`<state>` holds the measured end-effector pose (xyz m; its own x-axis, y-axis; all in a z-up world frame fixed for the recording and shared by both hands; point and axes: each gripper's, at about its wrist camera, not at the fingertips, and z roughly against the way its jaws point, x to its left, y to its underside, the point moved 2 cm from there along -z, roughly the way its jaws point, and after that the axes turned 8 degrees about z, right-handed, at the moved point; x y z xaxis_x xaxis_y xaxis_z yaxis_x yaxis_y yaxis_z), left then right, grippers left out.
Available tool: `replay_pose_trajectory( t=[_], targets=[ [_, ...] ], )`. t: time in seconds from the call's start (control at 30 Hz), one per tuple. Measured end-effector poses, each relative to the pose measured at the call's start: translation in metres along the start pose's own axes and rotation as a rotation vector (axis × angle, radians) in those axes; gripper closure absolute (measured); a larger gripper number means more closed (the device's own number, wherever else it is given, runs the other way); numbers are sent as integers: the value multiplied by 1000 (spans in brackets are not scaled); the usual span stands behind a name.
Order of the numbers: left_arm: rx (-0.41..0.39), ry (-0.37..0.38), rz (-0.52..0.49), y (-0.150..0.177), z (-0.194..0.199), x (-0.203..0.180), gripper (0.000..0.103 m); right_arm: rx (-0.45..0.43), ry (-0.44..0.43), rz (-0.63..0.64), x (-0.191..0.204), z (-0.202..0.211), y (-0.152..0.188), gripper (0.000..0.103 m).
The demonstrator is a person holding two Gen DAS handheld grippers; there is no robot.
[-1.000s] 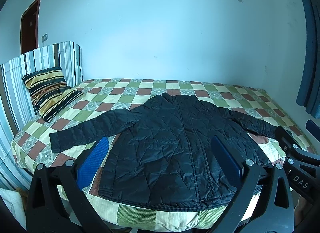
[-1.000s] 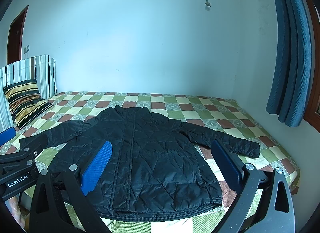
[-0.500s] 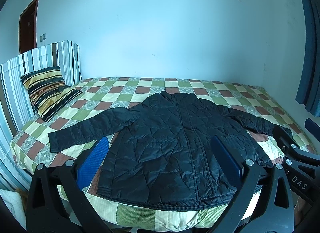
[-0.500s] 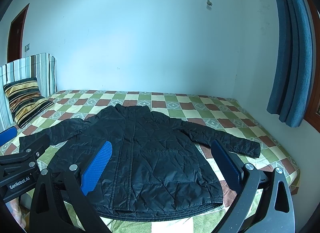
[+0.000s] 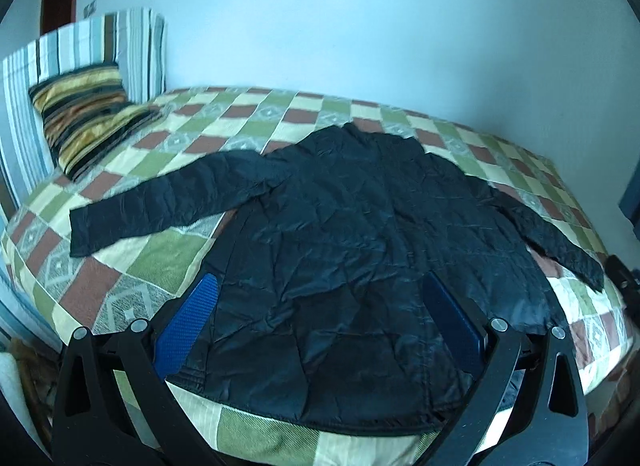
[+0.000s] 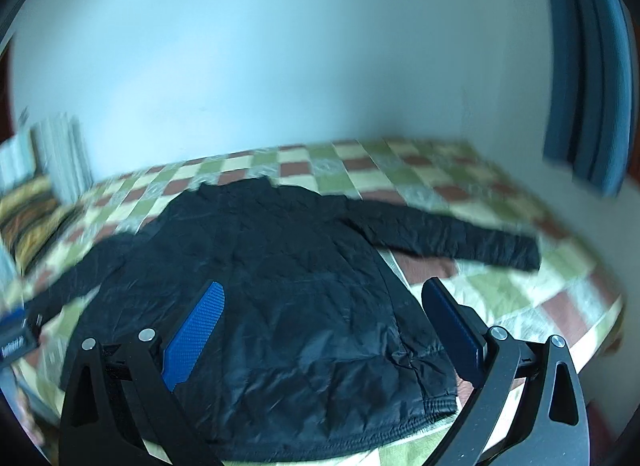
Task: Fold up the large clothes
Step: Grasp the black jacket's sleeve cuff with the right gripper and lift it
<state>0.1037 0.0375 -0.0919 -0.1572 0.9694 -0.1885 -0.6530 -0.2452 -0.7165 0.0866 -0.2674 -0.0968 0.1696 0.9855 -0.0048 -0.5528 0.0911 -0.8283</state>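
Observation:
A black quilted jacket (image 5: 360, 250) lies flat, front up, on the checked bed, both sleeves spread out sideways and the hem near the front edge. It also shows in the right wrist view (image 6: 280, 298), blurred. My left gripper (image 5: 320, 306) is open and empty, above the hem's left half. My right gripper (image 6: 324, 310) is open and empty, above the hem's right part. The left sleeve cuff (image 5: 86, 231) lies near the bed's left edge; the right sleeve cuff (image 6: 520, 252) reaches toward the right edge.
The bed (image 5: 256, 113) has a green, red and cream checked cover. A striped pillow (image 5: 86, 109) leans on a striped headboard (image 5: 24, 77) at the left. A blue curtain (image 6: 584, 65) hangs at the right. A pale wall stands behind.
Both grippers have moved forward and tipped down toward the jacket's hem, which now looks larger. The right wrist view is motion-blurred. The jacket has not moved.

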Motion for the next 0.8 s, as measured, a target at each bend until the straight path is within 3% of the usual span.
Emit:
replay_pose_trajectory(
  t=[0.13, 0.17, 0.23, 0.4, 0.5, 0.7, 0.8],
  targets=[
    [76, -25, 30, -4, -44, 18, 2, 94, 56, -210, -77, -62, 2, 10],
    [80, -37, 43, -6, -52, 23, 2, 110, 80, -243, -94, -76, 3, 28],
    [83, -65, 76, -12, -68, 35, 2, 168, 159, -308, -133, -107, 8, 42],
    [72, -130, 143, -27, -96, 61, 2, 204, 249, -555, -220, -153, 30, 41],
    [90, -139, 190, -34, -112, 73, 2, 210, 258, -698, -257, -175, 43, 41],
    [120, -208, 184, -37, -142, 76, 2, 215, 215, -875, -285, -219, 53, 40],
    [129, -220, 176, -35, -150, 74, 2, 187, 227, -929, -293, -233, 52, 33]
  ],
)
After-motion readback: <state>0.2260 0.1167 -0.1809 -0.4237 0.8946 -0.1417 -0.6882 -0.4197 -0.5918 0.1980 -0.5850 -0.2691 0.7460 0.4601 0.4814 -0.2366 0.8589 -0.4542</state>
